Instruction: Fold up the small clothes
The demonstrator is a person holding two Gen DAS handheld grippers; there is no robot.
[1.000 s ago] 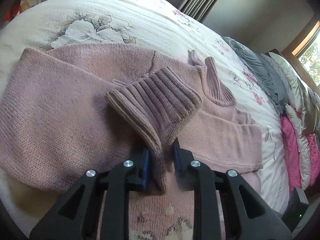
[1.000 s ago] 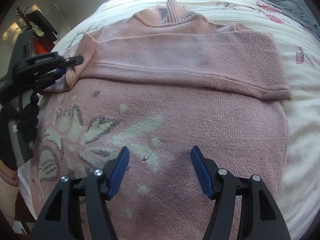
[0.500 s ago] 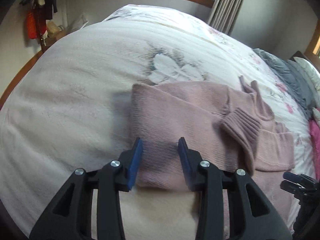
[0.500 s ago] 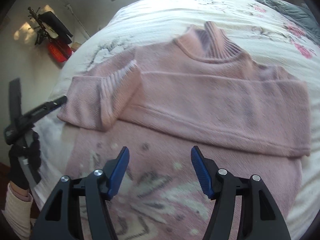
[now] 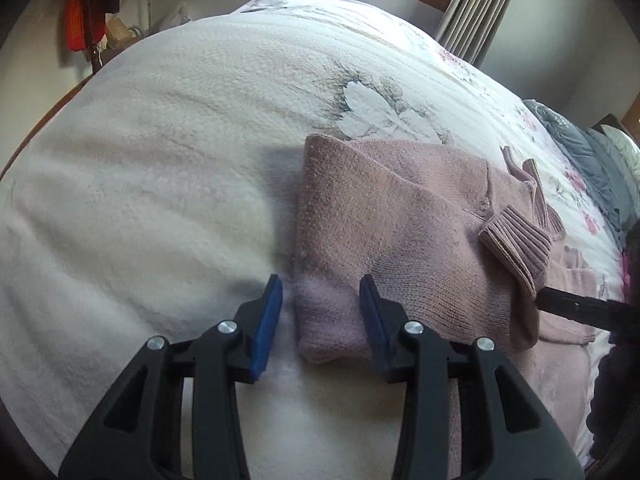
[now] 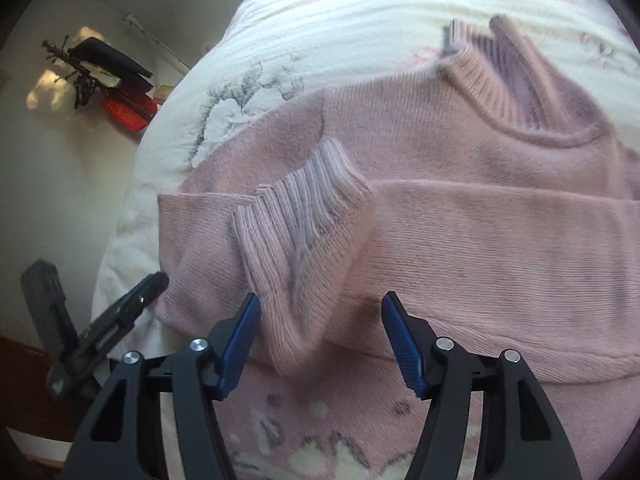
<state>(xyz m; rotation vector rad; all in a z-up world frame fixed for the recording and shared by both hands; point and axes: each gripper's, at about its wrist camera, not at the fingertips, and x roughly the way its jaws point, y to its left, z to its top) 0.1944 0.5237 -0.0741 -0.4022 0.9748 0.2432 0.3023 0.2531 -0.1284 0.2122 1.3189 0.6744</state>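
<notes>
Both tools spread | left tool (image 5: 320,316) at sweater (image 5: 400,232) fold | right tool (image 6: 320,340) over cuff (image 6: 296,216)

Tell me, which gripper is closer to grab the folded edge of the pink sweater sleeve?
Probably the left gripper. Its open jaws already sit around the folded sleeve edge at the sweater side. The right gripper is open too, but hangs by the ribbed cuff instead.

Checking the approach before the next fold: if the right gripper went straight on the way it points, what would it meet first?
Most likely the ribbed cuff of the folded sleeve on the pink sweater; it lies between the open fingers of the right gripper, though depth is unclear.
</notes>
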